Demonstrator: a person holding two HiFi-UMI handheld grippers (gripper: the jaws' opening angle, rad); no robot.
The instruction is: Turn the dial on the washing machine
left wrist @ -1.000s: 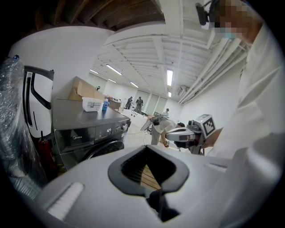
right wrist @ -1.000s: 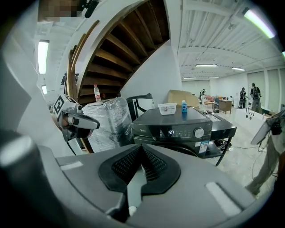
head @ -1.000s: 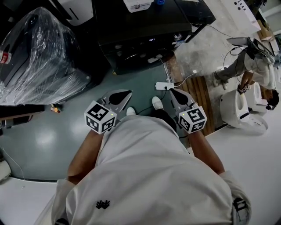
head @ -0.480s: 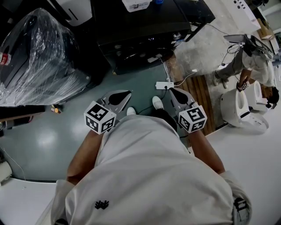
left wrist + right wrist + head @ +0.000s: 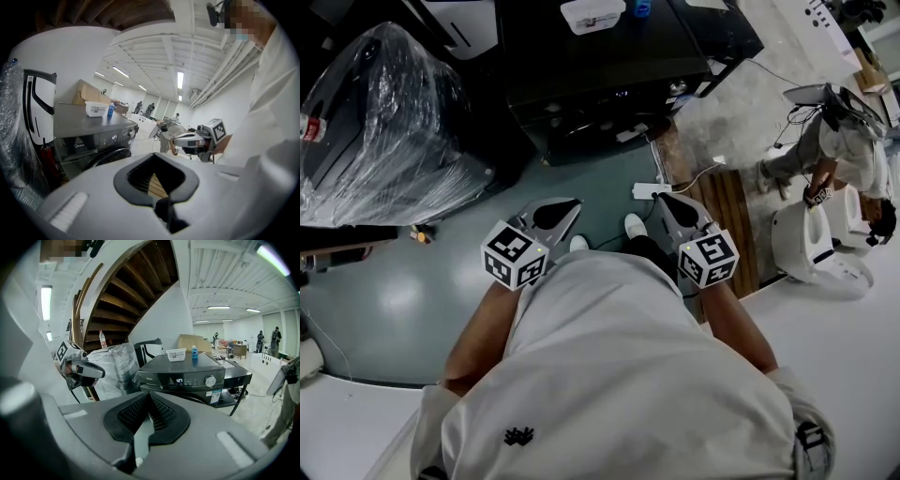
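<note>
Person is holding both grippers in front of the torso, aiming at the dark grey front-loading washing machine (image 5: 187,373) and staying well apart from it. The left gripper (image 5: 568,205) is showing jaws together with nothing between them, and the right gripper (image 5: 667,200) likewise. The round silver dial (image 5: 210,380) is sitting at the panel's right end, beside a lit display reading roughly 1:27. "Midea" is showing at panel left. A white lidded tub (image 5: 176,354) and a small blue bottle (image 5: 194,352) are standing on top.

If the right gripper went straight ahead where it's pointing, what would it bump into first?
Probably the dark front of the washing machine, below the dial; nothing stands between. The right gripper tilts slightly down, so it might meet the floor first: depth is unclear.
</note>
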